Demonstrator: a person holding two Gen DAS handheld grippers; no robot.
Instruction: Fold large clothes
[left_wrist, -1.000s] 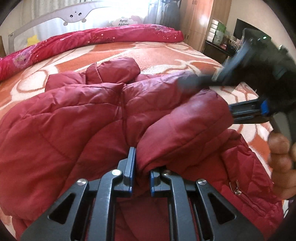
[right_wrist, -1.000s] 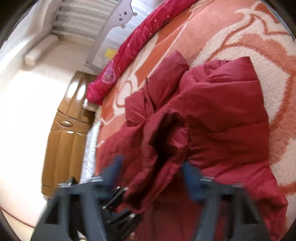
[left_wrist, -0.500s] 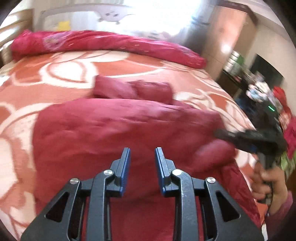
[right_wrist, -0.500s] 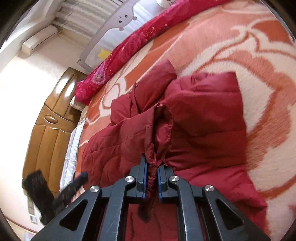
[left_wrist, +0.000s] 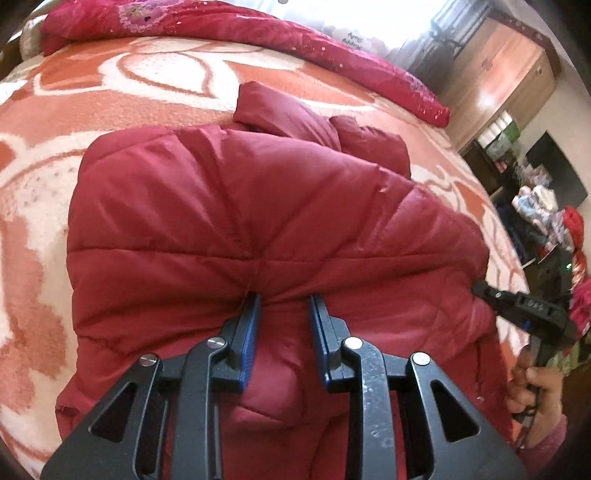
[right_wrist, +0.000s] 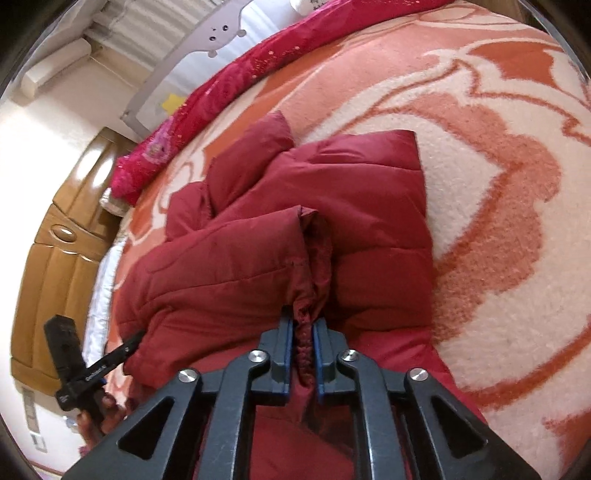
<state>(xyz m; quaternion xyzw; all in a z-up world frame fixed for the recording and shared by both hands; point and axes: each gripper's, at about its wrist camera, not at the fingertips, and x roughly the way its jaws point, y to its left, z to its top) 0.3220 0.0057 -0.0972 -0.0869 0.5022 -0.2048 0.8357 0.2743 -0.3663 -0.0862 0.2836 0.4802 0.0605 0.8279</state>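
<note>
red puffer jacket (left_wrist: 258, 221) lies partly folded on a bed (left_wrist: 110, 92) w/ an orange-and-cream blanket. left claw (left_wrist: 284, 306) sits at the near edge of the folded panel, jaws spread apart, fabric bulging between them but not pinched; it looks released. right claw (right_wrist: 301, 332) is clenched on a bunched ribbed cuff or hem (right_wrist: 304, 343) of the jacket, at the jacket's right side. the jacket's long axis runs away from both claws toward the far red quilt (left_wrist: 295, 40). the right claw alone has cloth, so prob. the next fold goes from its side across toward the left claw, over the bulk ahead.
</note>
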